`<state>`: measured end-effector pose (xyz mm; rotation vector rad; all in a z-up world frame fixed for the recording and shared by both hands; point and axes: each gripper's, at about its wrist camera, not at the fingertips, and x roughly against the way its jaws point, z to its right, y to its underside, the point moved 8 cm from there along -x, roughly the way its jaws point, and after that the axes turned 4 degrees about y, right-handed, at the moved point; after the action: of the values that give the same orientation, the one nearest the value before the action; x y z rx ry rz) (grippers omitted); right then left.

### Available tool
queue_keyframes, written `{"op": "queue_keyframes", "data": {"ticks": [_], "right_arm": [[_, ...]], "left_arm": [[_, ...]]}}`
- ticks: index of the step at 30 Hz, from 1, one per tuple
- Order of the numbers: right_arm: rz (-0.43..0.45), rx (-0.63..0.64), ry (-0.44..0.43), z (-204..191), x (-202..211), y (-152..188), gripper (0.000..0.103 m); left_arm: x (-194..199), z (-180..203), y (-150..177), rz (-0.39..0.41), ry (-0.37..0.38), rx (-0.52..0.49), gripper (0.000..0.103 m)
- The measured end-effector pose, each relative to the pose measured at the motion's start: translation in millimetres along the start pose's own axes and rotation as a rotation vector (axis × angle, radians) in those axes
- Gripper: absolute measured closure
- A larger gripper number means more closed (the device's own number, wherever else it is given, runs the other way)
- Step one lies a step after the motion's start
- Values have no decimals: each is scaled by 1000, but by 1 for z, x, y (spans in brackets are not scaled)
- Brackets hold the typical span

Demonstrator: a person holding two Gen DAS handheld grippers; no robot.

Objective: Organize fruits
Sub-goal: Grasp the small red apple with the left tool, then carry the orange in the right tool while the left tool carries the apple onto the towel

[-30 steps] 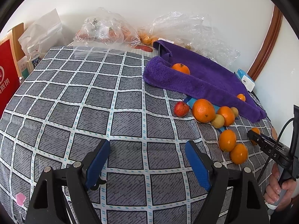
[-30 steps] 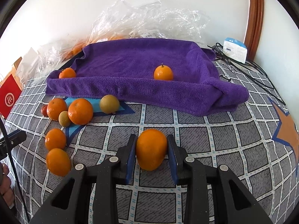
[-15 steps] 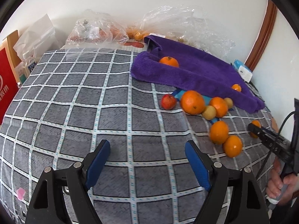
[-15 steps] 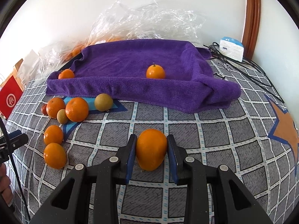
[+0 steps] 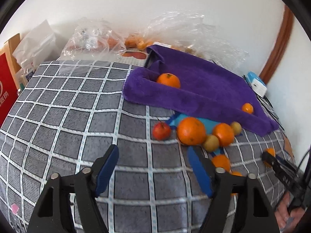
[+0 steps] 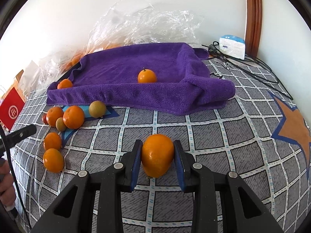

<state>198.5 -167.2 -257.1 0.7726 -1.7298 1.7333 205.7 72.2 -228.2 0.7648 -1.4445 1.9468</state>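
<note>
A: Orange [image 6: 157,155], clamped between the pads of the right tool [image 6: 157,162], low in the centre of the right wrist view, above the checked cover [image 6: 223,136]. Carrying step, I'd judge.

B: Where to?

A: Probably the purple towel [image 6: 136,66] in the middle of the frame, draped so its edges stand up like a tray. Two oranges already lie in it, one near the centre [image 6: 147,76], one in the left corner [image 6: 64,83].

B: So the next move?

A: Lift over the raised front fold, lower, then release.

B: The left tool [image 5: 153,171]?

A: Its jaws are closing with nothing between them, at the bottom of its view. The loose pile sits to its upper right: a big orange [image 5: 191,130], a small red fruit [image 5: 161,130], a greenish one [image 5: 211,142].

B: Other containers?

A: Clear plastic bags [image 5: 93,38] at the wall, upper part of the frame, with orange fruit inside.
</note>
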Motion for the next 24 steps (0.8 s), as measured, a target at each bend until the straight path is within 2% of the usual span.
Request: {"op": "queue_keyframes", "data": {"ticks": [3, 6, 10, 13, 18, 24], "right_arm": [[-8, -7, -1, 1, -1, 1, 71], [-10, -23, -15, 2, -1, 1, 71], [-14, -30, -26, 3, -2, 1, 71], [-16, -31, -34, 3, -2, 1, 71], [-12, -35, -37, 4, -2, 0, 71], [20, -63, -79, 8, 6, -2, 71]], "left_arm": [[-13, 0, -7, -2, -18, -7, 41], [-25, 2, -9, -17, -44, -27, 50], [-32, 8, -12, -6, -92, -89, 67], [-32, 11, -13, -5, -80, -109, 81], [-29, 8, -14, 4, -54, -83, 81], [-8, 6, -13, 49, 55, -22, 81]]}}
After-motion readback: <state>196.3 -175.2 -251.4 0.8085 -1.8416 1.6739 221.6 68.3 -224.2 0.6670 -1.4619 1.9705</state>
